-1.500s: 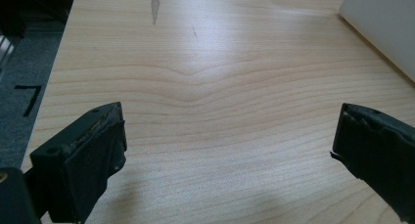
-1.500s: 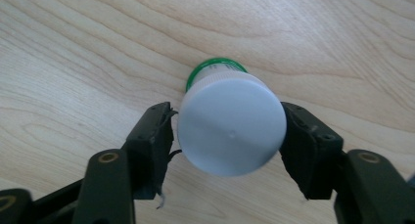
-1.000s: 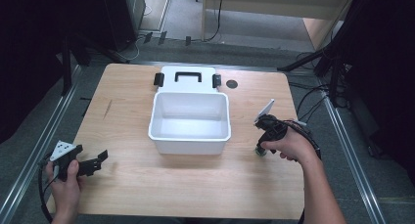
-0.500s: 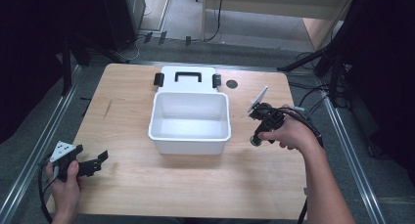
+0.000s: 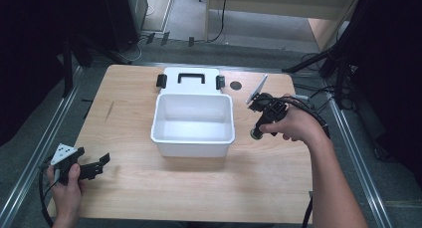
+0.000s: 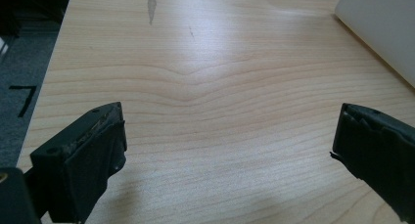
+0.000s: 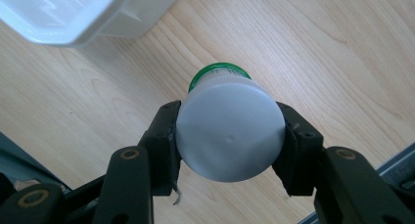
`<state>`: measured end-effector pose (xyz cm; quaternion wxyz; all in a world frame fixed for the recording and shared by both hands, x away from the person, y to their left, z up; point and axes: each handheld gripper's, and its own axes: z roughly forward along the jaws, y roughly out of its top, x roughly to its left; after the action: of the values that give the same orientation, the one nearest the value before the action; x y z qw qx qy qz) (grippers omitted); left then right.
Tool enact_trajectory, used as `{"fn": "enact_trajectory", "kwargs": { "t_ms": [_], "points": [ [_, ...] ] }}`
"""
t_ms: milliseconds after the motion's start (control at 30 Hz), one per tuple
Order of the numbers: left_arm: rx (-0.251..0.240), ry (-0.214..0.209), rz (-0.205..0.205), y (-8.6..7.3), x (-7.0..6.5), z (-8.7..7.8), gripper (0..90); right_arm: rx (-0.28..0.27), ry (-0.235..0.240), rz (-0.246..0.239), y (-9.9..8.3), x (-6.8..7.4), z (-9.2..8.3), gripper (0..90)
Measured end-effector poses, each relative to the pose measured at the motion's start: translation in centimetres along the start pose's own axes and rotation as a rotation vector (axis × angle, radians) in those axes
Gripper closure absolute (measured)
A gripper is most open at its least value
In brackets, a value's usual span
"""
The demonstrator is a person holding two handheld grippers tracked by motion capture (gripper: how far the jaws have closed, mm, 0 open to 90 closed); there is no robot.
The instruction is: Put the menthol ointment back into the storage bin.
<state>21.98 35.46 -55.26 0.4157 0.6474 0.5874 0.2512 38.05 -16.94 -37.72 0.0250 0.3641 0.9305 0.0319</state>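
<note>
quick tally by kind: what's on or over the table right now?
Bins: 1, white bin, looks empty
Lids: 1, white lid with black handle, behind the bin
Bottles: 1, green-capped bottle, clamped in the right gripper
Grippers: 2, right, plus left gripper open over bare wood
Total: 5

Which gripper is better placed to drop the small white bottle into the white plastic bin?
Right. The right gripper already clamps the white bottle with the green cap beside the white plastic bin; the left gripper rests open, farther off.

Left tongs (image 6: 230,150) gape wide; right tongs (image 7: 230,136) are clamped, hand raised.
</note>
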Motion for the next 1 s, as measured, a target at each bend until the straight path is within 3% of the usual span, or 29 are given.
{"fn": "enact_trajectory", "kwargs": {
  "t_ms": [333, 1000],
  "points": [
    [0.002, -0.005, -0.007, 0.0, -0.1, 0.1, 0.0, 0.033, 0.015, -0.027, 1.4, 0.4, -1.4, 51.3],
    [0.005, -0.006, -0.006, 0.0, -0.1, 0.1, 0.0, 0.009, 0.001, -0.079, 4.0, 1.7, -3.8, 51.3]
  ]
}}
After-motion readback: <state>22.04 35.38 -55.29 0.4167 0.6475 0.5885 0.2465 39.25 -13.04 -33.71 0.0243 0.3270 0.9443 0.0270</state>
